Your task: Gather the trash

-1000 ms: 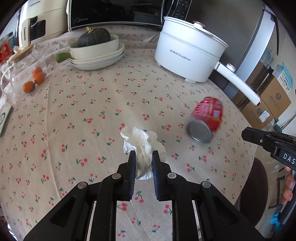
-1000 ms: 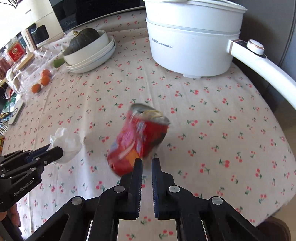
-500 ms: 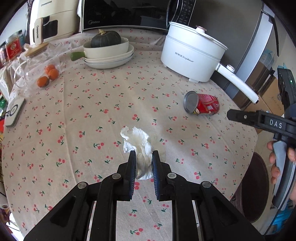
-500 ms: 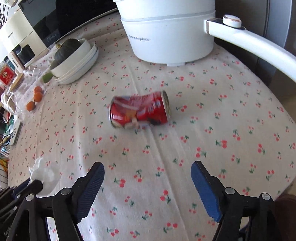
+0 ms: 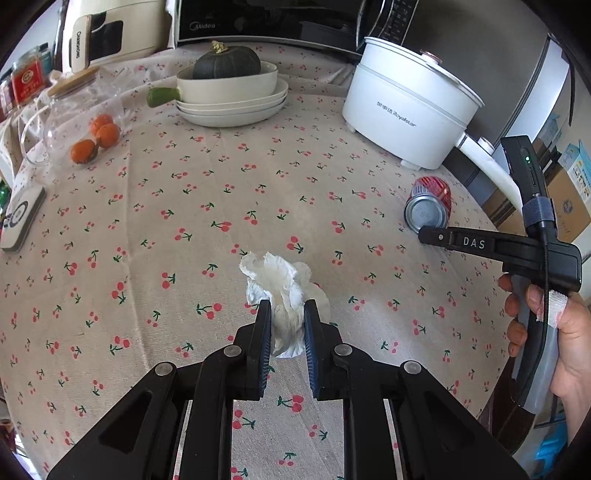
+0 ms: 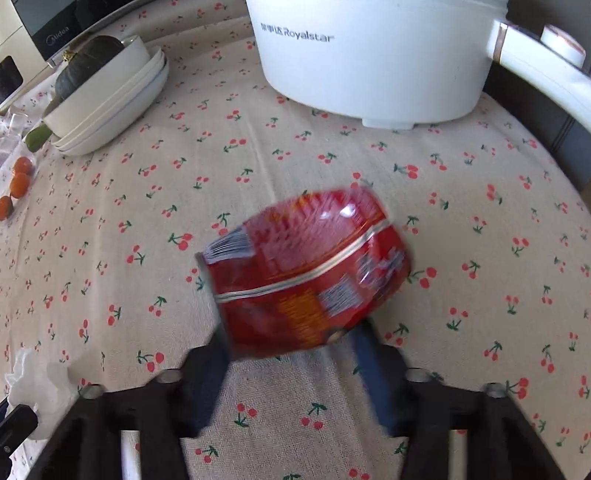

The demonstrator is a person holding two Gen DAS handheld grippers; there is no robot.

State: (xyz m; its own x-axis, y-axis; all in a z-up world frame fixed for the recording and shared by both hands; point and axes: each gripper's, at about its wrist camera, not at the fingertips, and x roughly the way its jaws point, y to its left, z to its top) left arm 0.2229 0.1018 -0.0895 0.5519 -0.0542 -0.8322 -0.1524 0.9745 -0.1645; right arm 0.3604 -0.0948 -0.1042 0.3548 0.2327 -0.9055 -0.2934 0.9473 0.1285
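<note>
My left gripper [image 5: 287, 314] is shut on a crumpled white tissue [image 5: 280, 284] and holds it over the cherry-print tablecloth [image 5: 184, 206]. A red drink can [image 6: 306, 273] lies on its side between the open jaws of my right gripper [image 6: 291, 339]; the view is motion-blurred and I cannot tell whether the fingers touch it. In the left wrist view the can [image 5: 428, 205] lies near the table's right edge with the right gripper's fingertip [image 5: 436, 235] just in front of it. The tissue also shows at the lower left of the right wrist view [image 6: 37, 380].
A white electric pot [image 5: 406, 107] with a long handle stands at the back right. Stacked plates with a dark squash [image 5: 225, 64] sit at the back. A glass jar with oranges [image 5: 96, 133] and a remote [image 5: 18, 218] lie at the left. A microwave [image 5: 266, 18] stands behind.
My right gripper, shut a second ago, opened wide and moved forward around the can, which rolled and turned. My left gripper kept hold of the tissue and rose slightly.
</note>
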